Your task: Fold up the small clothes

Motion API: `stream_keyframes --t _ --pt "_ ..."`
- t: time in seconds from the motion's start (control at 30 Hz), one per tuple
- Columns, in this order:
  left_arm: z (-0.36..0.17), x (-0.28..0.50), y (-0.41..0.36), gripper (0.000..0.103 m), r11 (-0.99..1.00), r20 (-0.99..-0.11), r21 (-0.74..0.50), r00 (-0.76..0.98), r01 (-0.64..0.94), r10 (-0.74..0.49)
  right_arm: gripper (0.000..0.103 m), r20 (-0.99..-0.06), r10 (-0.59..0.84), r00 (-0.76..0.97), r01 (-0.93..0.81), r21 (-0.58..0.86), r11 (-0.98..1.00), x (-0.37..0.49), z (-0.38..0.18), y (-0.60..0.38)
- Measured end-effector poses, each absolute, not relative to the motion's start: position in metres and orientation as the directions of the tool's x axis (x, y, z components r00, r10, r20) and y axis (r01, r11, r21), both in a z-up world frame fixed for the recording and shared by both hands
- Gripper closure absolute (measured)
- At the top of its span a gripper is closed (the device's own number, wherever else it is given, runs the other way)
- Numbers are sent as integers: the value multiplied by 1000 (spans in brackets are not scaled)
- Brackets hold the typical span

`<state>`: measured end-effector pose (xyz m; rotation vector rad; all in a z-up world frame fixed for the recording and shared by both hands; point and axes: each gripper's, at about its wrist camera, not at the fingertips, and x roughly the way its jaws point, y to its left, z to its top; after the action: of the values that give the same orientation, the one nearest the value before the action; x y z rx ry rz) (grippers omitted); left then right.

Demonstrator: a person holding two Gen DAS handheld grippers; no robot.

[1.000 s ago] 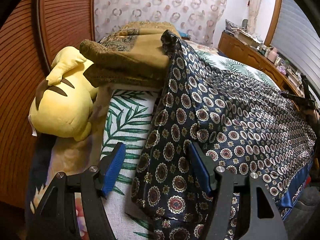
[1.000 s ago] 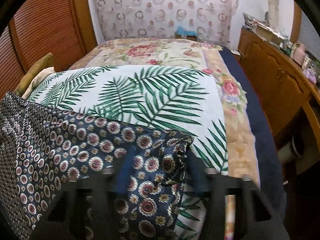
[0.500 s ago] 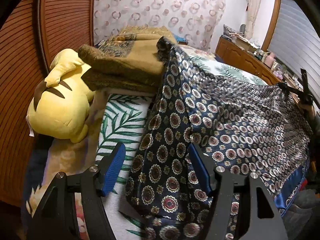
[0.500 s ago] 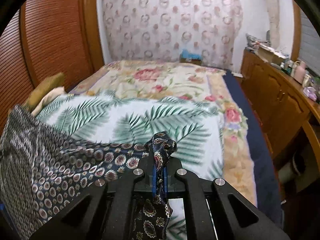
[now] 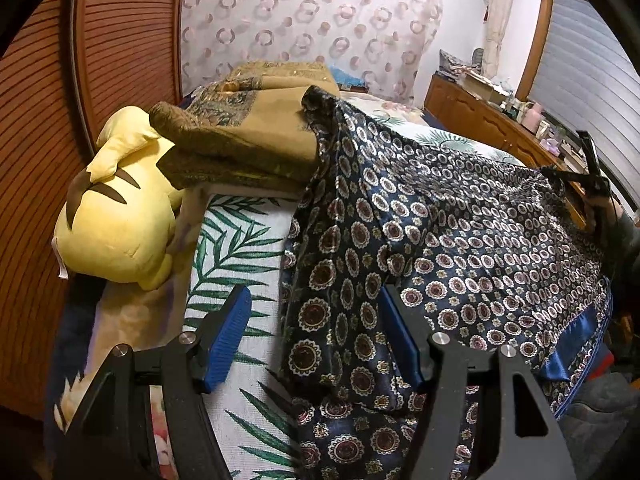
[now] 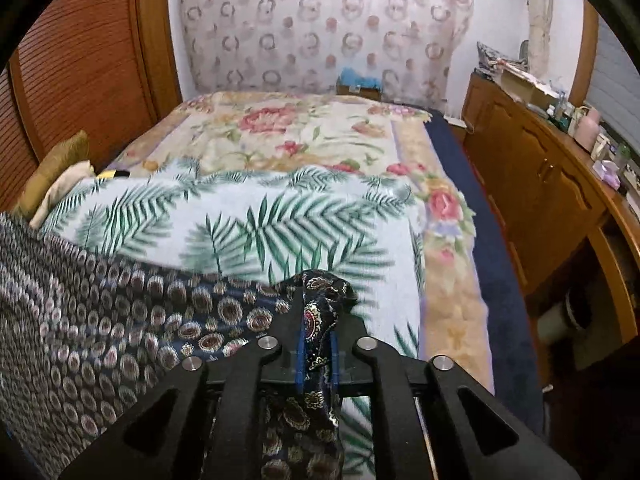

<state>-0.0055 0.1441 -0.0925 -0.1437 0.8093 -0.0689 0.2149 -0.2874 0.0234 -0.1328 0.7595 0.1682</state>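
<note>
**On the bed, one corner pinched**

Across the bed (image 6: 304,152), a palm-leaf sheet (image 6: 240,216) lies under the navy patterned garment (image 5: 460,232), which drapes from a folded brown blanket (image 5: 248,136). A wooden dresser (image 6: 532,176) lines the right side. The right gripper (image 6: 318,356), its jaws just eased, pinches a bunched garment corner. The left gripper (image 5: 316,336) stands open astride the cloth's edge beside a yellow plush toy (image 5: 116,216).
</note>
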Motion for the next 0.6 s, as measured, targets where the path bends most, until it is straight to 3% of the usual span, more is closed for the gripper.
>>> stream_keyframes --t 0.1,0.17,0.27,0.6 --pt "-93 -6 144 36 988 -717 -155 688 -4 -110 72 -701 89 708 -200 -78 977 203 21 -287" --pt "-93 -6 143 36 988 -718 -153 688 -8 -106 52 -698 91 710 -205 -81 975 192 21 -286" --pt "-94 -6 143 36 988 -718 -155 688 -7 -108 41 -679 110 725 -223 -81 972 163 28 -284" --pt "-97 -8 141 36 987 -722 -158 683 -11 -108 40 -676 220 703 -362 -74 929 64 18 -238"
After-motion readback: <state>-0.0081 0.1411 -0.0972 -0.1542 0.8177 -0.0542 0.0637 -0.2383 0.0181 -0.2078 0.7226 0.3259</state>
